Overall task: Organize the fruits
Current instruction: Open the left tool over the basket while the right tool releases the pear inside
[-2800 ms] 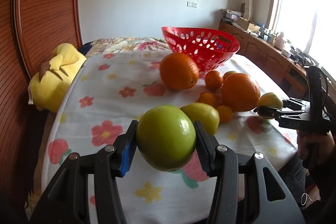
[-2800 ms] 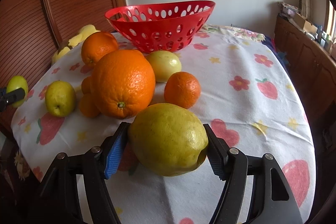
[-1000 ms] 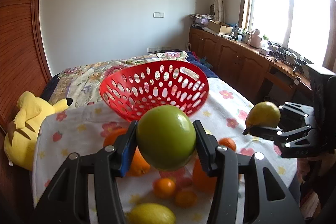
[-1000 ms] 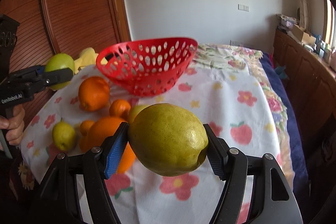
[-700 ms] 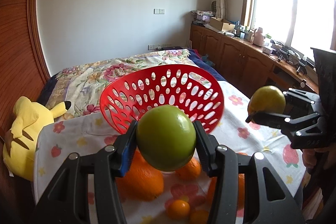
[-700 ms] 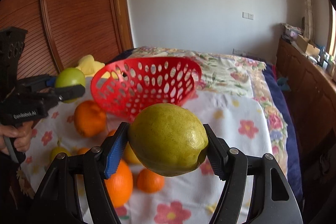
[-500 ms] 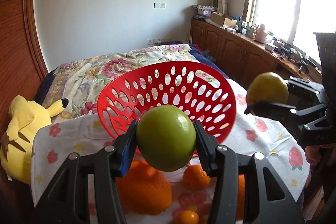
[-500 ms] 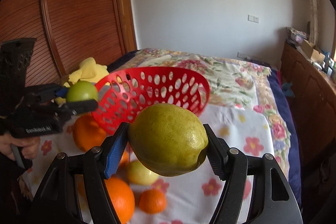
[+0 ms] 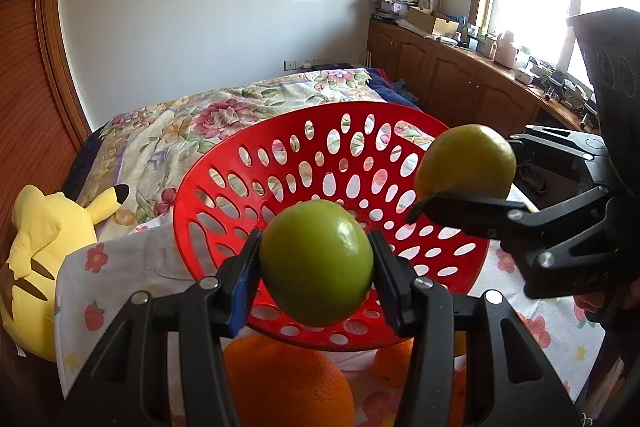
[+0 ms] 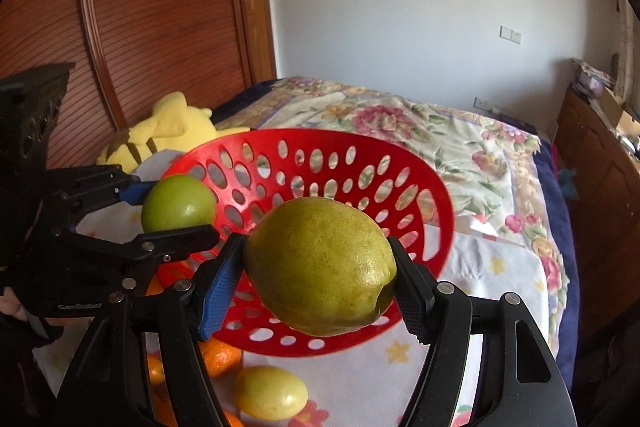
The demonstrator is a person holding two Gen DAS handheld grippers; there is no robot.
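A: So, start from the left gripper (image 9: 316, 269): what is it doing?

B: Its pads pinch a round green fruit (image 9: 316, 263) at lower centre of the left wrist view, squeezed across its widest part, which I judge is what keeps a smooth ball from rolling out. The fruit hangs in front of the near wall of the red basket (image 9: 280, 163).

A: And the right gripper (image 10: 320, 275)?

B: It is clamped on a bigger yellow-green pear (image 10: 320, 265), lying sideways between the pads at lower centre of its own view. From the left camera that pear shows at right of centre, over the basket's right rim. Both fruits look poised for dropping in.

A: What is inside the basket?

B: Nothing that I can see; only perforated red plastic.

A: And around it?

B: At the bottom edge, a large orange (image 9: 288, 383) under the left gripper, and a yellow fruit (image 10: 270, 393) with small oranges (image 10: 220, 357) on the flowered cloth (image 10: 500, 267). A yellow plush toy (image 9: 44, 251) sits at the left edge.

A: Any obstruction?

B: The two grippers are close together at the rim, so I judge they could bump if both release there.
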